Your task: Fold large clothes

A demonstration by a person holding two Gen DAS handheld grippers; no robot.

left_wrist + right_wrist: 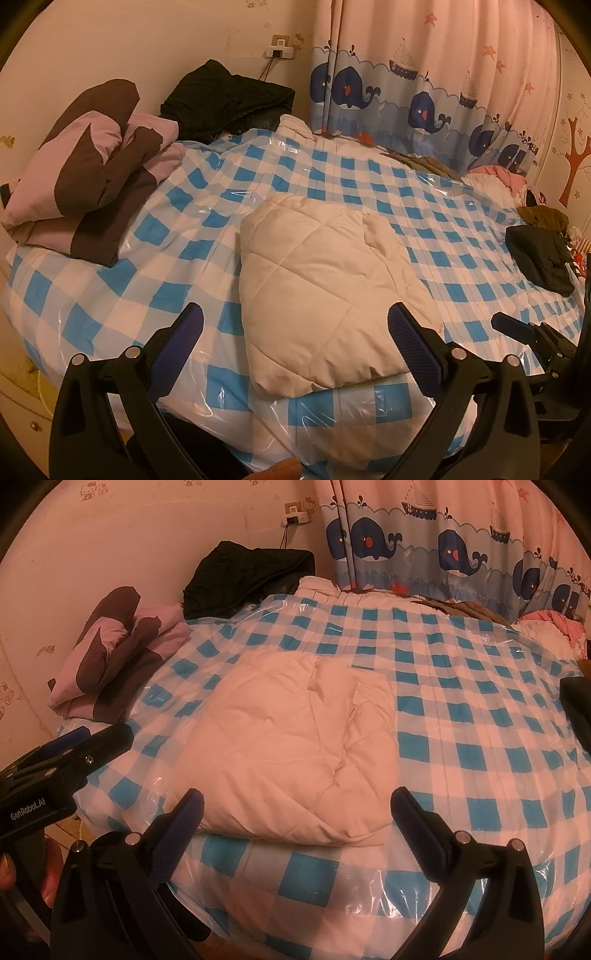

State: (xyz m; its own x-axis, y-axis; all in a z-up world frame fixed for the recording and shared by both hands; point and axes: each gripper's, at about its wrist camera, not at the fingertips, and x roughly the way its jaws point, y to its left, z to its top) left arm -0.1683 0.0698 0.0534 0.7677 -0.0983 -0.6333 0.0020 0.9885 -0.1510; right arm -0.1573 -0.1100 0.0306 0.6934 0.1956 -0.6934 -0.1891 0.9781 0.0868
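Note:
A cream quilted garment [325,295] lies folded into a thick rectangle on the blue-and-white checked bed cover [110,295]; it also shows in the right wrist view [295,753]. My left gripper [295,325] is open and empty, its fingers apart on either side of the bundle's near edge, just in front of it. My right gripper [295,808] is open and empty, also at the bundle's near edge. The right gripper shows at the right edge of the left wrist view [524,328]; the left gripper shows at the left of the right wrist view [92,742].
A folded pink-and-brown garment [85,177] lies at the bed's far left. A black jacket [229,99] sits against the wall. Dark clothes [539,254] and pink clothes [498,177] lie at the right. A whale-print curtain [424,96] hangs behind the bed.

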